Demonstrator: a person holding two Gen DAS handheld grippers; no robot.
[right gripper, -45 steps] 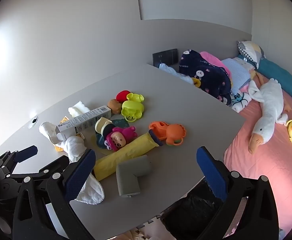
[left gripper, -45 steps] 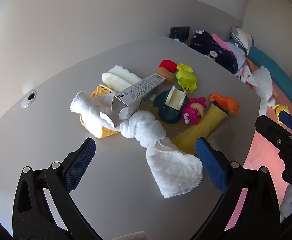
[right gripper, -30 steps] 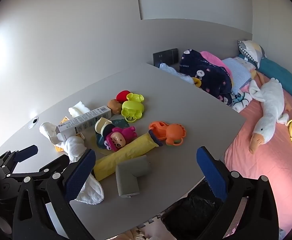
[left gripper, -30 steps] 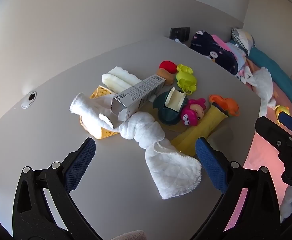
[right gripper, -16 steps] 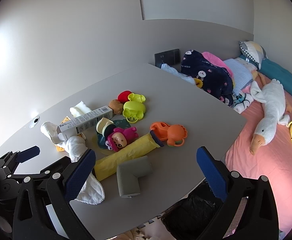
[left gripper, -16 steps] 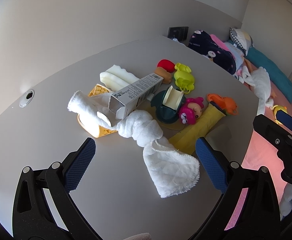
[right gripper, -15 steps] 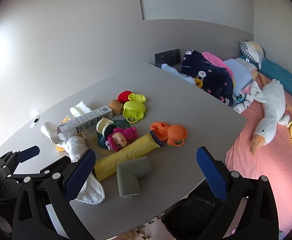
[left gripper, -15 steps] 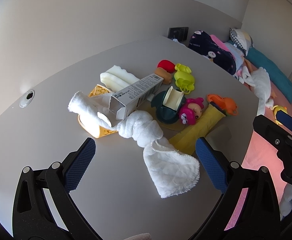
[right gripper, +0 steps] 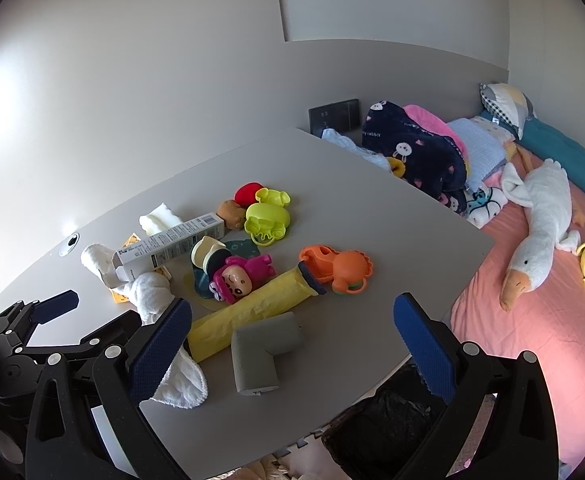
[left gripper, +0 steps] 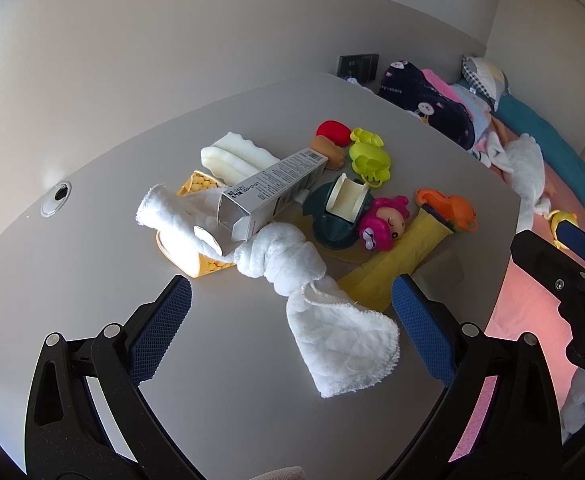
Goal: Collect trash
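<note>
A grey table (left gripper: 92, 280) holds a heap of items. An open grey carton (left gripper: 272, 196) lies on a yellow packet (left gripper: 196, 188) and a knotted white cloth (left gripper: 292, 276). A long yellow wrapper (right gripper: 252, 316) and a grey foam elbow (right gripper: 260, 348) lie near the front edge. My left gripper (left gripper: 288, 324) is open and empty, above the cloth's loose end. My right gripper (right gripper: 292, 336) is open and empty, above the foam elbow. A black-lined bin (right gripper: 380, 428) stands below the table edge.
Toys sit among the heap: a pink doll (left gripper: 380, 228), a green cup holder (left gripper: 340, 212), an orange lion (right gripper: 340, 268), lime moulds (left gripper: 368, 156) and a red piece (left gripper: 332, 132). A bed (right gripper: 532, 320) with a goose plush (right gripper: 540, 236) lies on the right.
The left view has shifted slightly; the heap sits a little lower left. The right view has barely moved. Both grippers stay open.
</note>
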